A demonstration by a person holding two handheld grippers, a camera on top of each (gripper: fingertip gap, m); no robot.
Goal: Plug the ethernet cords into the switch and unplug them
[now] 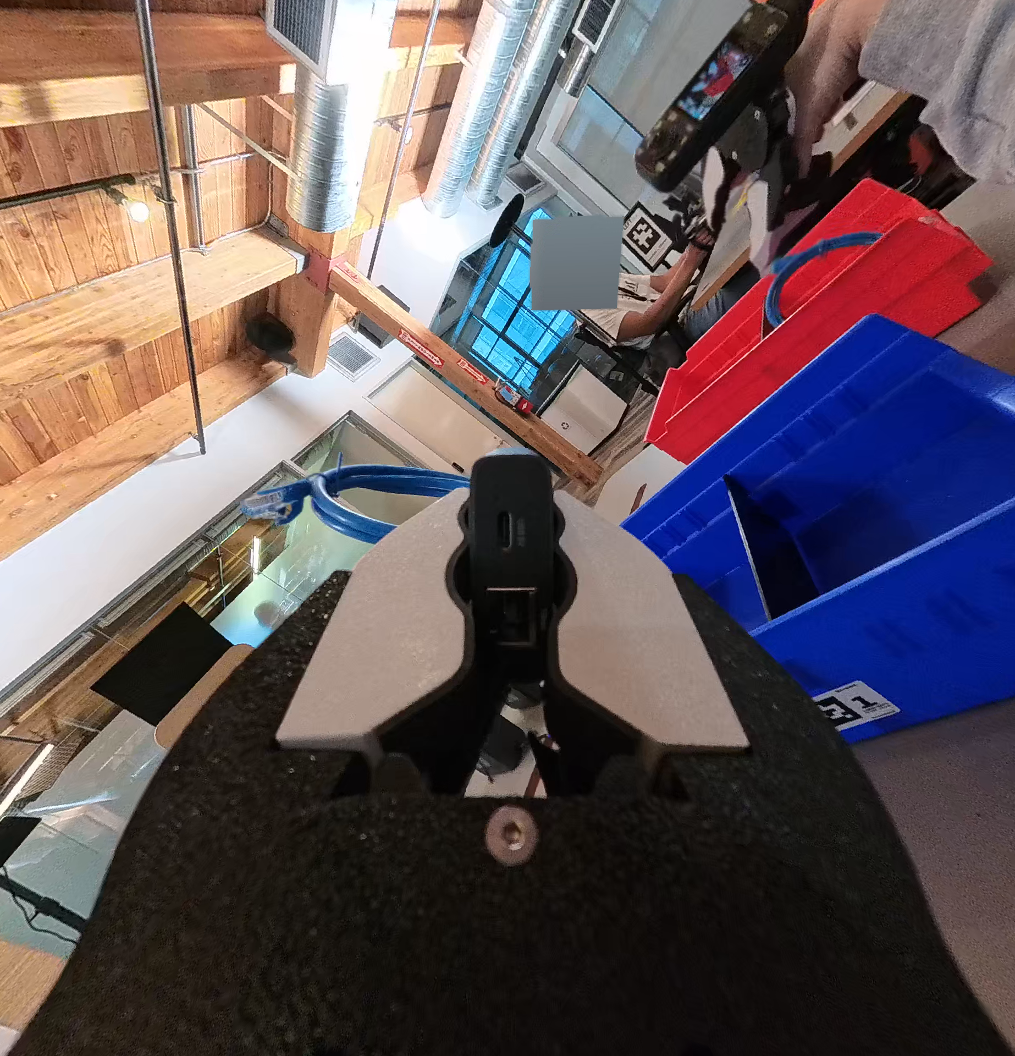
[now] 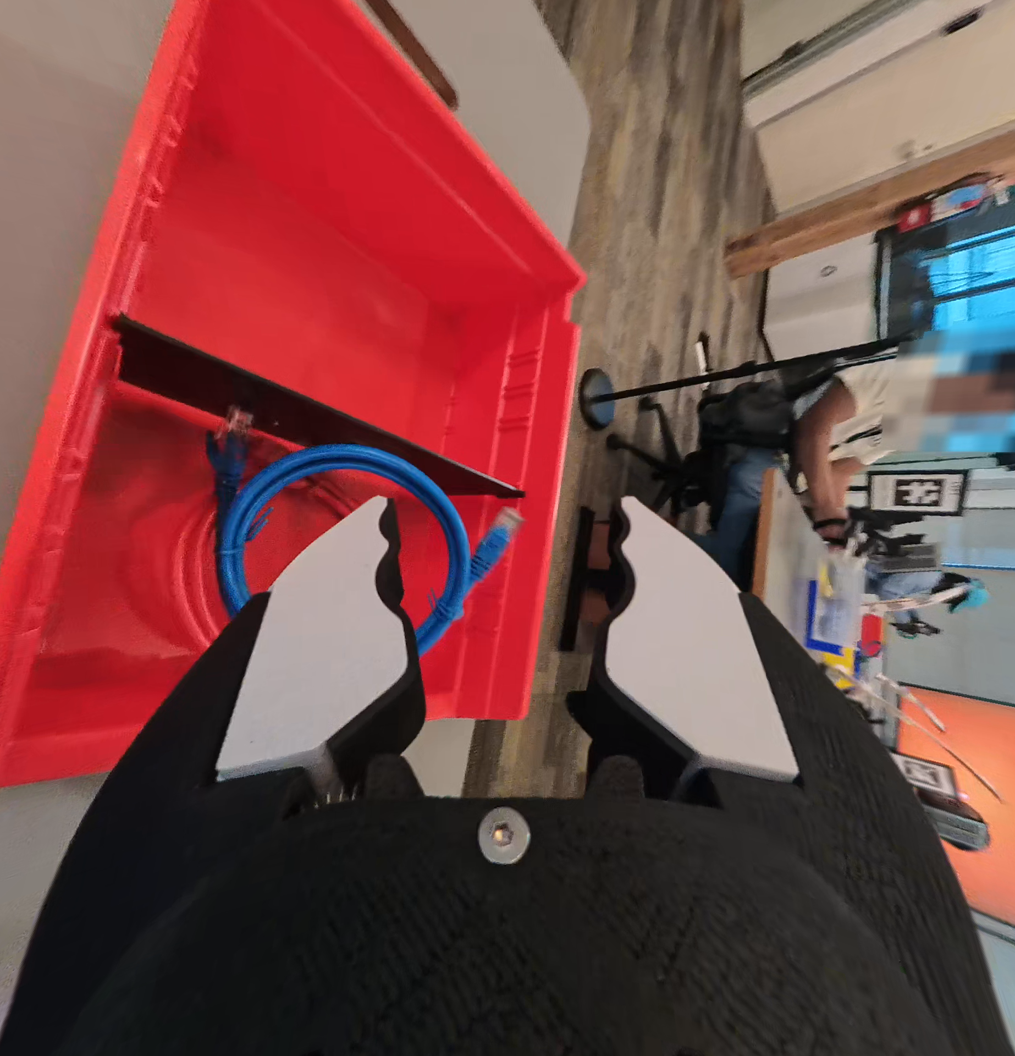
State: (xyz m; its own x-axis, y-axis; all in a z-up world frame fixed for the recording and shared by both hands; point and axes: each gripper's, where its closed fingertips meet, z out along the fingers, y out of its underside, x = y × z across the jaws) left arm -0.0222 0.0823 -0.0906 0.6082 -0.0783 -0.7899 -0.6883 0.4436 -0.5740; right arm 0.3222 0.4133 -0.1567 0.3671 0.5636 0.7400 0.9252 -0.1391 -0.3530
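Two grippers, two quite different stories. Left gripper (image 1: 508, 548) is clamped tight on a small black device (image 1: 511, 514) with ports on its near face, lifted clear of the table, and a blue cable (image 1: 351, 506) trails off from behind it to the left, its clear plug (image 1: 265, 503) dangling in the air. Just right of it sits the blue bin (image 1: 893, 514), and its visible compartments show nothing inside. Beyond that, the red bin (image 1: 825, 320).

Over on the right gripper (image 2: 505, 514), the jaws stand wide apart with nothing between them, hovering above the red bin (image 2: 334, 240). A coiled blue cable (image 2: 345, 526) lies in its near compartment, this side of a black divider (image 2: 299, 411); the far compartment looks bare.

So one cable is in the red bin, one device is in the air (that much is plain).

Hard to make out: where the trailing cable meets the device, hidden behind the fingers. The right view is smeared with blur, and the blue bin runs off the frame edge.
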